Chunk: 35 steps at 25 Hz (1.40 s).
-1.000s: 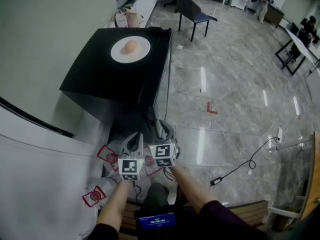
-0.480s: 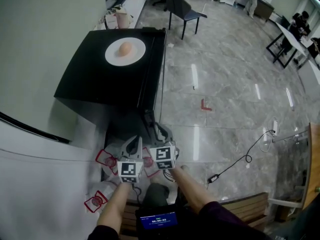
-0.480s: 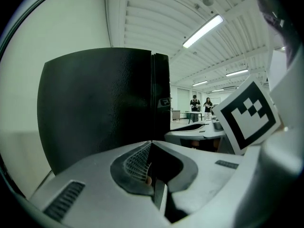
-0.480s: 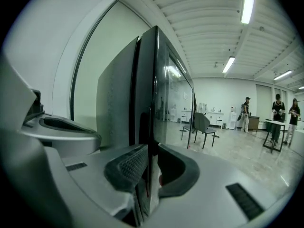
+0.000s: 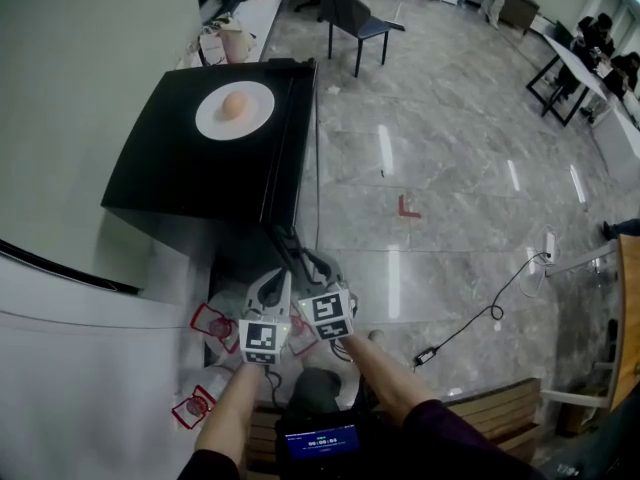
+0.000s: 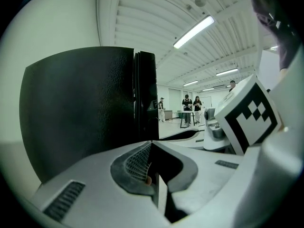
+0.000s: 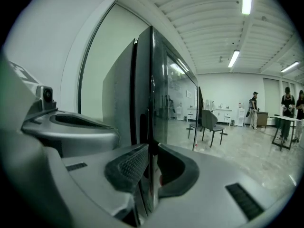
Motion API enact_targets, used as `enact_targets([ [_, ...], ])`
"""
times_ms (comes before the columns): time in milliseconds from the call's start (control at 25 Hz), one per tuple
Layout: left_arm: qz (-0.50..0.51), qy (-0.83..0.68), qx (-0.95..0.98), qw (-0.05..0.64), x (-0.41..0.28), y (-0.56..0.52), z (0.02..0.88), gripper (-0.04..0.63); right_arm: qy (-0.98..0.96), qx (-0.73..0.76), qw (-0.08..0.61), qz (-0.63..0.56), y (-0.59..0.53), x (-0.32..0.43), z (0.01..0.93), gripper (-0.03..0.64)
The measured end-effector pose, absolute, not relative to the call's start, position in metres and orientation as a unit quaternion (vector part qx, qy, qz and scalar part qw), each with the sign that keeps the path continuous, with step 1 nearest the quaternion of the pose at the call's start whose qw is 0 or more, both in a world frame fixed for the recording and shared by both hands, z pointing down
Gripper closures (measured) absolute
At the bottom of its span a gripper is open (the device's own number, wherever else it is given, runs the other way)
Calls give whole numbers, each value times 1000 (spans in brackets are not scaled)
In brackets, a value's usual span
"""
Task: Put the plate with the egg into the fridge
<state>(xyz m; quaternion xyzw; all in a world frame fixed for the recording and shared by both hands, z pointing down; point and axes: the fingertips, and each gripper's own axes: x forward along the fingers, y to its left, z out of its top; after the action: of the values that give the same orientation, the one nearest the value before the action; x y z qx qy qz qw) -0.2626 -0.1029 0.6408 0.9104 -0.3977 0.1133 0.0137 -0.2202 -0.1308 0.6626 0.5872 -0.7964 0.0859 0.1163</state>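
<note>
A white plate (image 5: 235, 110) with a tan egg (image 5: 234, 104) on it rests on top of the black fridge (image 5: 180, 173). Both grippers are low in front of the fridge, side by side, far below the plate. My right gripper (image 5: 312, 266) has the edge of the fridge door (image 7: 156, 94) between its pads (image 7: 127, 167), and they close on it. My left gripper (image 5: 272, 286) is shut with nothing between its jaws. In the left gripper view it (image 6: 151, 175) points at the fridge's black side (image 6: 80, 113).
A white wall runs along the left of the fridge. A dark chair (image 5: 352, 13) stands beyond it on the grey tiled floor. A red floor mark (image 5: 408, 208), a black cable (image 5: 490, 318) and a wooden bench (image 5: 500, 408) lie to the right. People stand at far tables.
The head view has shifted, so the fridge and plate sit further left. Both grippers have edged up toward the fridge door's front edge.
</note>
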Motion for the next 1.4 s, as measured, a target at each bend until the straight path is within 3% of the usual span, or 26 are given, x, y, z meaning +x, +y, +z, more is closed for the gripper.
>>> enact_targets([
  [360, 107, -388, 915, -2, -255, -112, 623, 586, -793, 591, 109, 99, -127, -214, 662, 555],
  [560, 111, -367, 924, 2, -240, -112, 628, 586, -779, 610, 100, 100, -109, -150, 661, 569],
  [960, 113, -280, 953, -21, -93, -106, 622, 586, -791, 588, 133, 105, -105, -44, 667, 575],
  [1400, 129, -286, 949, 1, -28, -116, 632, 586, -773, 619, 121, 70, -85, 34, 637, 609],
])
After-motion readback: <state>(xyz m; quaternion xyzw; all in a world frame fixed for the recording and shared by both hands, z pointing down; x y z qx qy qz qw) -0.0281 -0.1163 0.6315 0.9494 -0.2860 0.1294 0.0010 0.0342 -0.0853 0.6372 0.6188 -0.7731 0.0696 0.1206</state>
